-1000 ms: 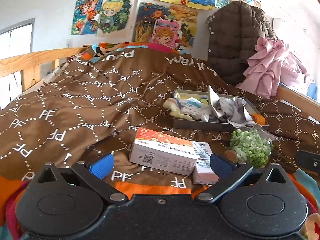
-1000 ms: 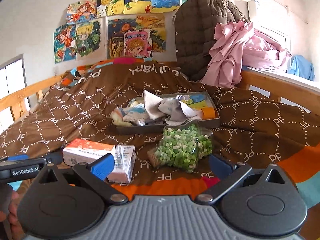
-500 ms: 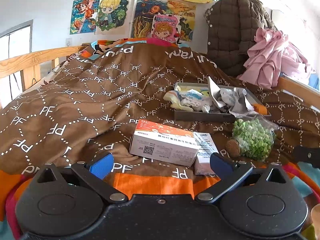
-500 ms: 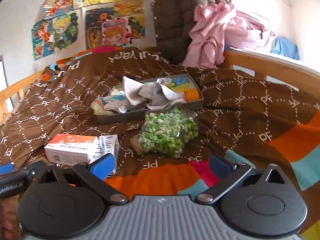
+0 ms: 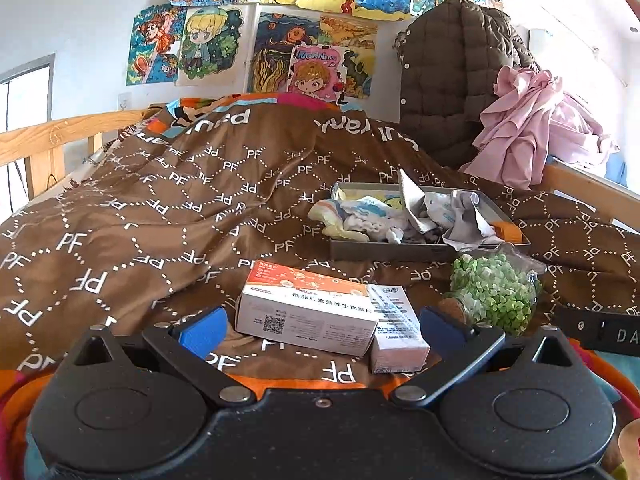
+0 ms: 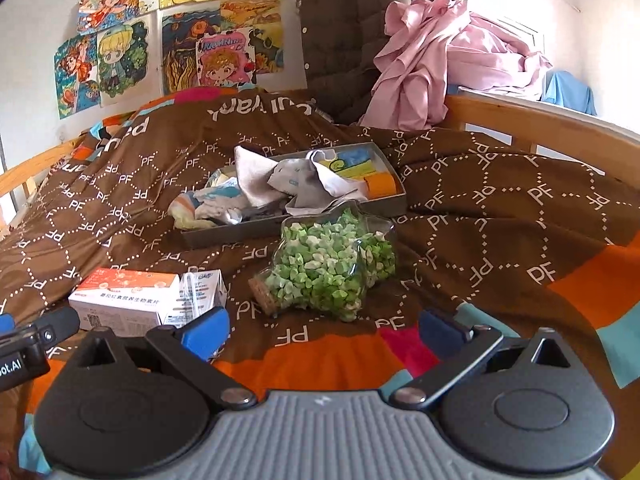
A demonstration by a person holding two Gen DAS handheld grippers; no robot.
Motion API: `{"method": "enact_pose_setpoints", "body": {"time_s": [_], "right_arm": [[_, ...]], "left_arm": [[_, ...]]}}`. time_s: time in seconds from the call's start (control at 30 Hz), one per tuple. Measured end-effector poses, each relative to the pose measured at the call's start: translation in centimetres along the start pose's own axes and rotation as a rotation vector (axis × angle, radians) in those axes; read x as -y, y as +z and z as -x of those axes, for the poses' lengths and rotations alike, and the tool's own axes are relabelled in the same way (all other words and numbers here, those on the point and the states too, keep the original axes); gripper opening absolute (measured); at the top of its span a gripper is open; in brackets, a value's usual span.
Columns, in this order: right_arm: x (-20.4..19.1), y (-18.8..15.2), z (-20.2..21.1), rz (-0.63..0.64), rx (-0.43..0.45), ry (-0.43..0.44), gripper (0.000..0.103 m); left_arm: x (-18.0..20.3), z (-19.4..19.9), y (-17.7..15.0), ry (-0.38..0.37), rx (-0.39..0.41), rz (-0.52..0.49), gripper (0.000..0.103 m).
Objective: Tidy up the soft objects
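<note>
Both jaws stand wide apart and grip nothing: the left gripper (image 5: 320, 326) hangs over two boxes (image 5: 308, 312), the right gripper (image 6: 324, 330) just short of one star-shaped jar (image 6: 328, 268) of green bits lying on the brown quilt (image 6: 500, 200). Beyond them one grey tray (image 6: 394, 200) holds a loose heap of cloths (image 6: 296, 184), one drooping over its rim. Sorting looks barely begun; I judge the cloths unfolded and the boxes and jar unhandled.

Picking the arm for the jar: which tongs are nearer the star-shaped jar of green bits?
Right. The right tongs face the star-shaped jar head-on, open. The left tongs sit before the orange-and-white box; the jar lies off to their right.
</note>
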State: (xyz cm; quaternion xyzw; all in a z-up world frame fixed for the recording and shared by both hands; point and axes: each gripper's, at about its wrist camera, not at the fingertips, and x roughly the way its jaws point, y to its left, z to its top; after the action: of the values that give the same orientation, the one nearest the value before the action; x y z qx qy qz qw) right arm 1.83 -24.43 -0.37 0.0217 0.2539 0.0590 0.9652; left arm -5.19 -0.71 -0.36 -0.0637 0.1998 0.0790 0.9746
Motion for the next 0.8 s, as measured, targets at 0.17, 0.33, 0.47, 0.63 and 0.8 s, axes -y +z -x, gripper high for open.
{"method": "enact_pose_setpoints", "body": {"time_s": [0.17,0.33,0.47,0.63,0.8], "right_arm": [[-0.5,-0.1,-0.5,0.034,0.005,0.012,0.103],[-1.0,-0.4,-0.5,0.076,0.021,0.02,0.103],[-0.9,-0.5,-0.7,0.081,-0.001,0.01,0.103],[-0.7,-0.8,-0.4,0.083,-0.005,0.01,0.103],[-0.6,-0.8,-0.3,0.087,-0.003,0.015,0.103]], "left_arm": [[-0.3,-0.9,-0.1,0.015,-0.026,0.023,0.102],[-0.3,-1.1,-0.3,0.015,-0.037,0.015,0.102],[-0.3,-1.1,-0.6,0.021,-0.05,0.012,0.102],[-0.4,-1.0,-0.8,0.037,-0.063,0.01,0.102],[-0.5,-0.9,-1.0,0.055,-0.066,-0.002,0.102]]}}
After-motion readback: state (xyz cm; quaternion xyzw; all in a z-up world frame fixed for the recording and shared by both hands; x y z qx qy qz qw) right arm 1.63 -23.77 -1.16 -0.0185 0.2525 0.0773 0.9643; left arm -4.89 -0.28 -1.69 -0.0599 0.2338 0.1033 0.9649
